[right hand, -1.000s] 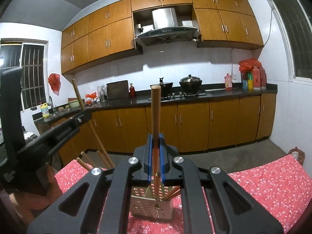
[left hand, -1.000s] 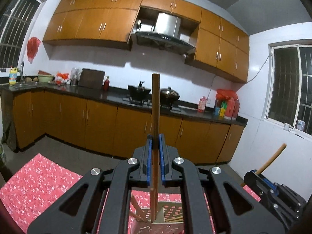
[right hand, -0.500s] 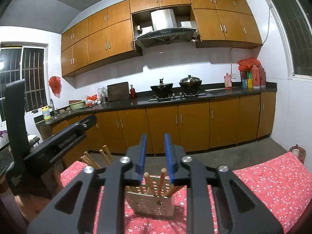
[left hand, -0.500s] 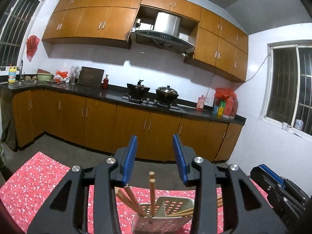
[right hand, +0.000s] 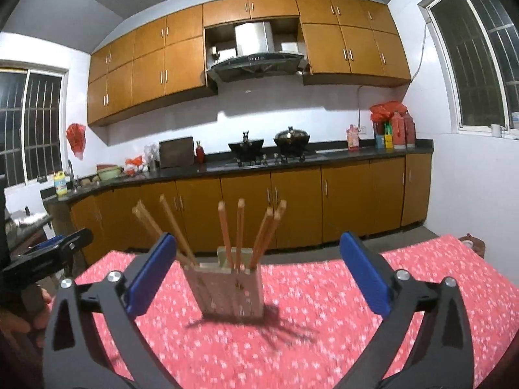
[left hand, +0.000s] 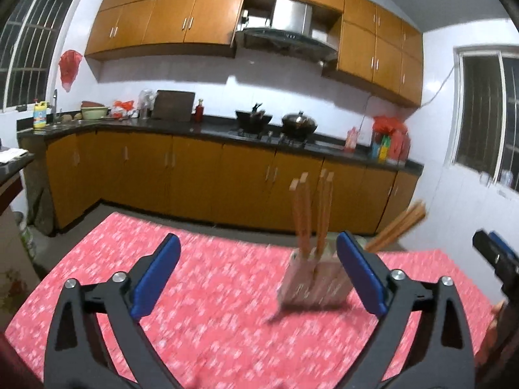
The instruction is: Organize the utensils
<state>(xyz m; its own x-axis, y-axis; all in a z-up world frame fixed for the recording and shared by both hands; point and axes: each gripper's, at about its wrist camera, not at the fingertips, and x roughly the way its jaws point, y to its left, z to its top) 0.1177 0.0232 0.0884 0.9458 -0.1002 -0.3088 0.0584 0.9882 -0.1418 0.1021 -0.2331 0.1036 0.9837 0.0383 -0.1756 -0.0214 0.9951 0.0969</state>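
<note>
Both the left gripper (left hand: pixel 258 270) and right gripper (right hand: pixel 258 270) have empty jaws opening wide, facing the perforated beige plastic holder (right hand: pixel 228 290), which keeps the wooden chopsticks (right hand: pixel 232 231) upright.

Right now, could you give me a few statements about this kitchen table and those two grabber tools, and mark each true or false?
1. The chopsticks stand in a perforated holder. True.
2. The holder sits on a plain blue tablecloth. False: the tablecloth is red with small white flowers.
3. The right gripper has a chopstick clamped between its fingers. False: its jaws are opening and nothing is pressed between them.
4. The left gripper holds nothing; its jaws are opening too. True.
5. Two pots sit on the stove at the back counter. True.
6. The holder lies tipped on its side. False: it stands upright on the tablecloth.
</note>
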